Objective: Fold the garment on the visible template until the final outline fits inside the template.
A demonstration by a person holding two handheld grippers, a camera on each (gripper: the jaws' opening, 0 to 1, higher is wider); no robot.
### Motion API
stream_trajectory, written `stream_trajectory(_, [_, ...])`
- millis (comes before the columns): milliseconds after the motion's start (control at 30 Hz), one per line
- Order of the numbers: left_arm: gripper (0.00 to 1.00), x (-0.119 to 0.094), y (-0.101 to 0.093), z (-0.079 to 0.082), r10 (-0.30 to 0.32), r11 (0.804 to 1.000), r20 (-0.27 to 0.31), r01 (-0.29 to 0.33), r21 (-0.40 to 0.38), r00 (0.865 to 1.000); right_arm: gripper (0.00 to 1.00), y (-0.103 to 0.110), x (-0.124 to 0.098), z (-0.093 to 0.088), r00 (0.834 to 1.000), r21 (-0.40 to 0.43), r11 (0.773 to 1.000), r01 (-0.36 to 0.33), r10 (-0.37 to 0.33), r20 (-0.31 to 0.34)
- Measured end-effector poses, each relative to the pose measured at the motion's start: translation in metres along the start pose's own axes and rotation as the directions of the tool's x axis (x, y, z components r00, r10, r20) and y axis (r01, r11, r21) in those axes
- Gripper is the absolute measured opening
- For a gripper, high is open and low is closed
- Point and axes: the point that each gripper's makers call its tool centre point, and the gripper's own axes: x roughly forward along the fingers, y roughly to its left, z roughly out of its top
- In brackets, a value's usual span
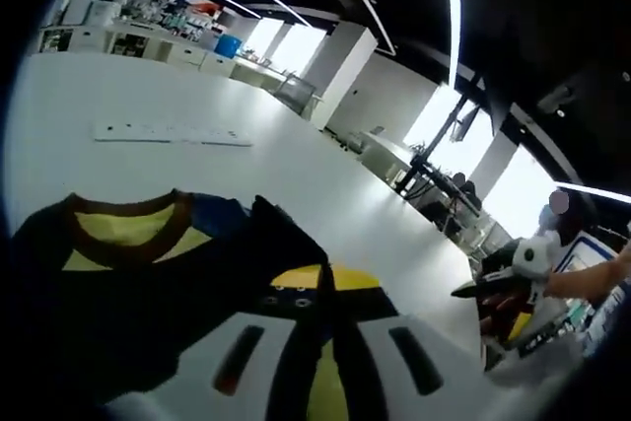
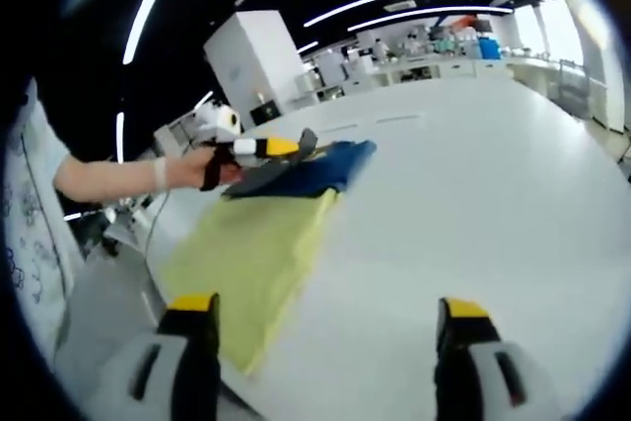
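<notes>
While the left gripper point(image 1: 325, 342) clamps a dark fold of the garment point(image 1: 148, 273) between its white jaws, the cloth lies directly in front of it and spreads away to the left across the white table point(image 1: 296, 165). Seen in the right gripper view, that same left gripper point(image 2: 296, 148) sits at the far end of the garment point(image 2: 251, 253), held by a person's hand point(image 2: 197, 170), its tip on the blue part of the cloth. The right gripper point(image 2: 325, 362) hangs released, jaws spread wide apart with bare table point(image 2: 473, 204) between them; the garment's near corner lies just beside its left jaw, not touching it.

From the left gripper view come the neckline with its brown collar band, yellow inside, and a yellow patch close to the jaws. From the right gripper view comes the whole shape: a long pale yellow panel running near to far, with blue and dark fabric at the far end. No template outline can be made out.
</notes>
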Motion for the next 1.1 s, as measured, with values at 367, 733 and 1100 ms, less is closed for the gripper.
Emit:
stream_trajectory(367, [0.0, 0.011, -0.003, -0.031, 0.012, 0.999, -0.088, -0.009, 0.037, 0.996, 0.91, 0.004, 0.004, 0.0, 1.0, 0.009, 1.0, -0.008, 0.007, 0.001])
stream_trajectory(733, [0.01, 0.014, -0.008, -0.042, -0.003, 0.994, -0.089, 0.012, 0.108, 0.996, 0.91, 0.005, 0.006, 0.001, 1.0, 0.011, 1.0, -0.016, 0.016, -0.001])
stream_trajectory(1100, [0.42, 0.004, -0.021, -0.031, -0.048, 0.98, -0.05, 0.057, 0.189, 0.998, 0.92, 0.007, 0.005, 0.004, 1.0, 0.001, 1.0, -0.022, 0.022, -0.001])
